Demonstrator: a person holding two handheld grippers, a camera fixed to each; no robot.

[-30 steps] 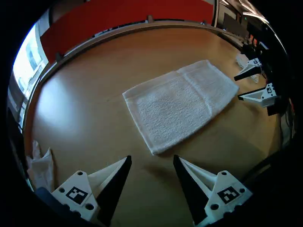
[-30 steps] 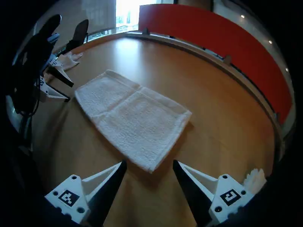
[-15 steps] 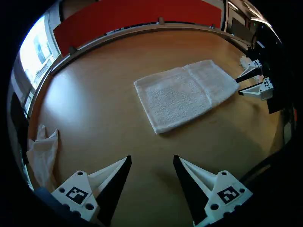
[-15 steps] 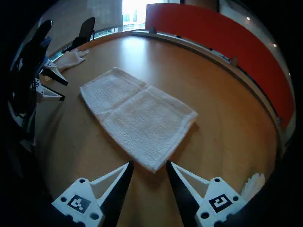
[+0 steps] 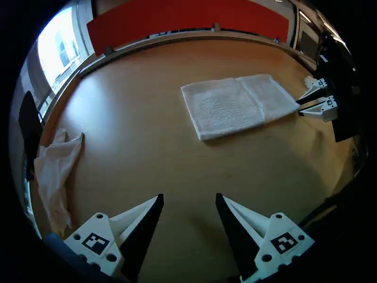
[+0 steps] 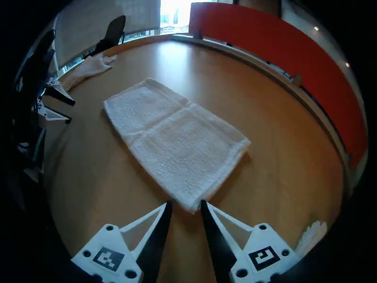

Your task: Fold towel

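Towel [image 6: 176, 141] lies flat, white, on table [image 6: 273, 108].

Noted wide wooden table [image 5: 132, 141], glossy, with pale glare on its top toward the window side. Raised rim [image 5: 188, 35] along table's far edge; long red panel [image 5: 188, 16] standing just behind it. Bright window [image 5: 59, 47] beyond table's corner, beside panel's end. Dark chair [image 6: 113, 30] at table's window-side edge.
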